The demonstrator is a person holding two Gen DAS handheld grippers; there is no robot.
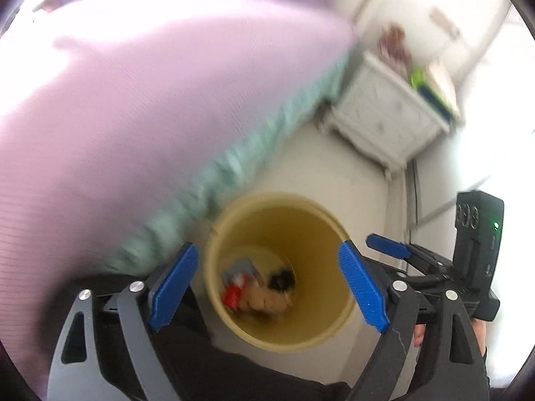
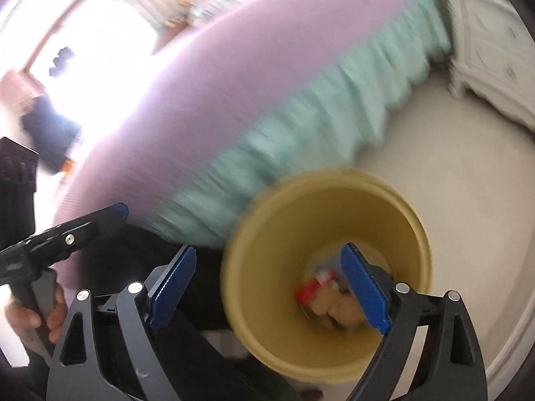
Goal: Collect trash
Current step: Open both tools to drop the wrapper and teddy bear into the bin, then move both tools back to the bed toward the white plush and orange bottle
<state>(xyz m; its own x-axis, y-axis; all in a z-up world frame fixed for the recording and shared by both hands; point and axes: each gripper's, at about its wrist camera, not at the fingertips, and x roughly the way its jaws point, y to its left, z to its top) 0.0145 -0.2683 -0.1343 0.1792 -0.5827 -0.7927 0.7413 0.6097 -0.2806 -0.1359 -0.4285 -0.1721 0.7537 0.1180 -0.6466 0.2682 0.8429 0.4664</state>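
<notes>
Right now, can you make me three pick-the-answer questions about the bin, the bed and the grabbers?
1. Where is the trash? A) inside the bin B) on the bed C) on the white cabinet
2. What colour is the bed frill? A) red B) mint green C) black
3. How does the left gripper stand? A) shut on a can B) shut on nothing C) open and empty

Answers: 1 A, the trash lies at the bin's bottom. 2 B, the frill under the purple cover is mint. 3 C, its blue pads stand apart, nothing between them.
</notes>
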